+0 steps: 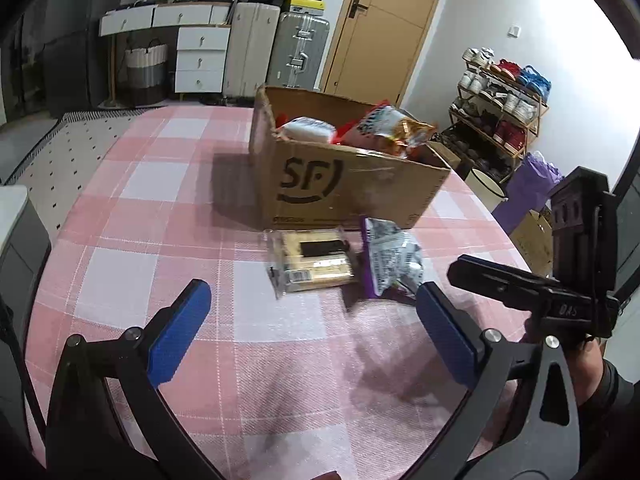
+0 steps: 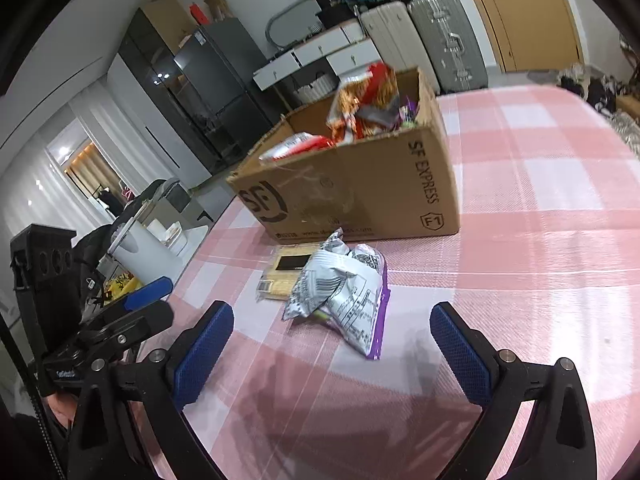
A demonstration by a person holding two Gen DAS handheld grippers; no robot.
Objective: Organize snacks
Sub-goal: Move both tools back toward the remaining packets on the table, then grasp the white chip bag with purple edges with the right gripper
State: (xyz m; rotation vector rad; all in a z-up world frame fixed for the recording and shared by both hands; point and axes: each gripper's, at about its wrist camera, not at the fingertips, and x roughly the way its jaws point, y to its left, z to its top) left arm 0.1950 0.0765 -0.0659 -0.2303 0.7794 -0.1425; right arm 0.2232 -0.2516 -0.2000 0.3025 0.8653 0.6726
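Left wrist view — left gripper wide, right gripper wide, two packets before cardboard box.

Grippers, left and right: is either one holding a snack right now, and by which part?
Nothing is held. The left gripper and right gripper are both open above the table, short of the white-purple snack bag.

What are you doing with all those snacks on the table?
Someone is tidying snacks into the cardboard box on the pink checked tablecloth, holding a gripper in each hand. The box already has several packets in it. Two are still out in front of it: a clear packet of biscuits and a white and purple bag beside it. The left gripper and the right gripper are both open, empty, and pointed at those two packets.
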